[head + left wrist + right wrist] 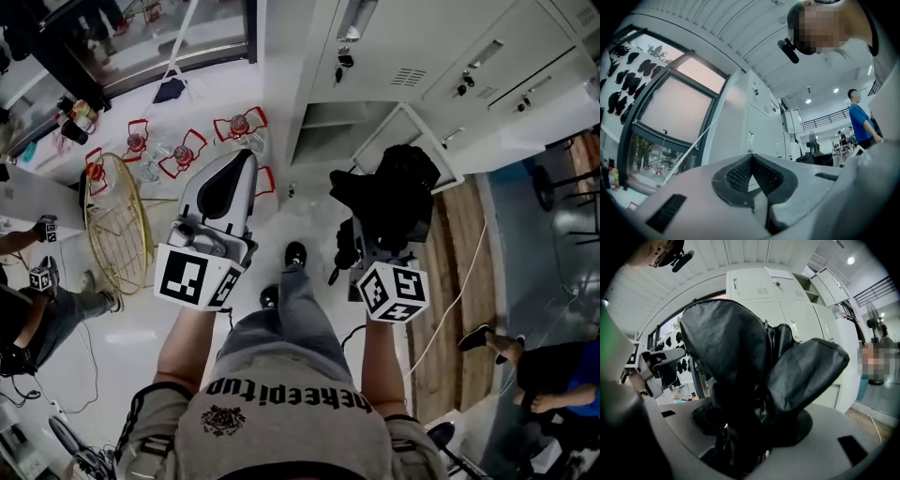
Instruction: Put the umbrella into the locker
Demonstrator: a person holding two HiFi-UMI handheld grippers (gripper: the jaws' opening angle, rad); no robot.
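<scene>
Right gripper (371, 240), centre-right of the head view, pinches the folded black umbrella (389, 192) between its jaws. The umbrella bulges above the pads, just below the open locker (394, 56) compartment at upper centre. Left gripper (243, 163) at centre-left has its jaws pressed together, nothing between them.

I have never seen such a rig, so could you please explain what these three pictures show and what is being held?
No robot here: a person holds a two-jaw gripper in each hand. The head view looks steeply down from the person's head; the other two come from cameras riding on the grippers, looking along their jaws. The right gripper is clamped on a folded black umbrella. The left gripper is shut and empty. Ahead stand pale lockers, among them an open locker. A gold wire rack stands on the white floor at the left.
</scene>
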